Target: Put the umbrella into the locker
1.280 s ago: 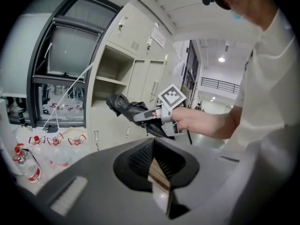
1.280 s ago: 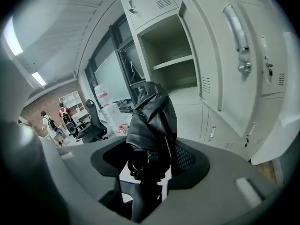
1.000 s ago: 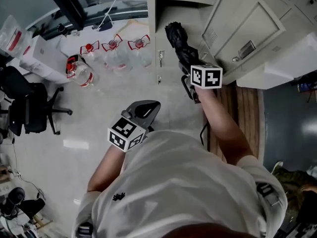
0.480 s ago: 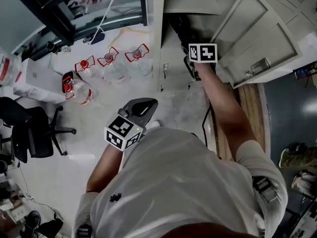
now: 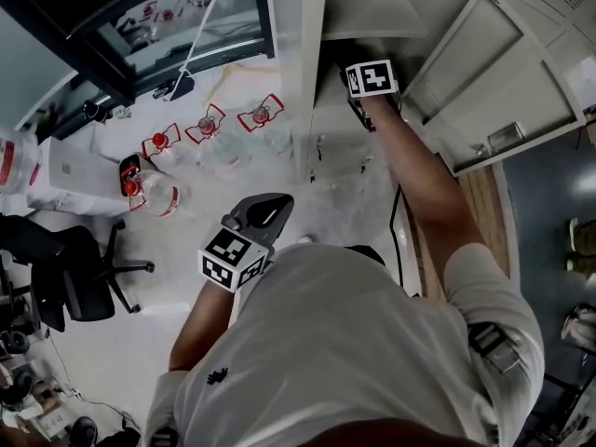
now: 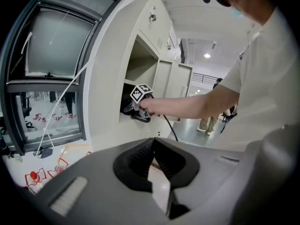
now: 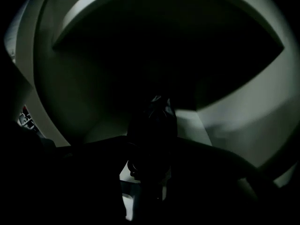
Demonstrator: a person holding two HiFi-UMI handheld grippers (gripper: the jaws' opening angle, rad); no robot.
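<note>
The black folded umbrella [image 7: 152,130] sticks forward from my right gripper [image 7: 149,172], which is shut on it, into a dark locker compartment [image 7: 154,46]. In the head view that gripper [image 5: 365,87] is at the mouth of the grey locker [image 5: 358,17]; the umbrella is hidden inside. The left gripper view shows the right gripper [image 6: 137,110] at the opening of the locker [image 6: 140,69]. My left gripper [image 5: 265,214] hangs low near the person's torso; its jaws [image 6: 153,159] are shut on nothing.
The locker's door [image 5: 503,73] stands open to the right. Plastic water bottles [image 5: 154,189] lie on the floor at the left, beyond them a black office chair [image 5: 79,273]. A black cable [image 5: 396,231] hangs from the right arm.
The right gripper has carried the umbrella up and forward into the locker compartment; the umbrella no longer shows in the head view. The left gripper has barely moved.
</note>
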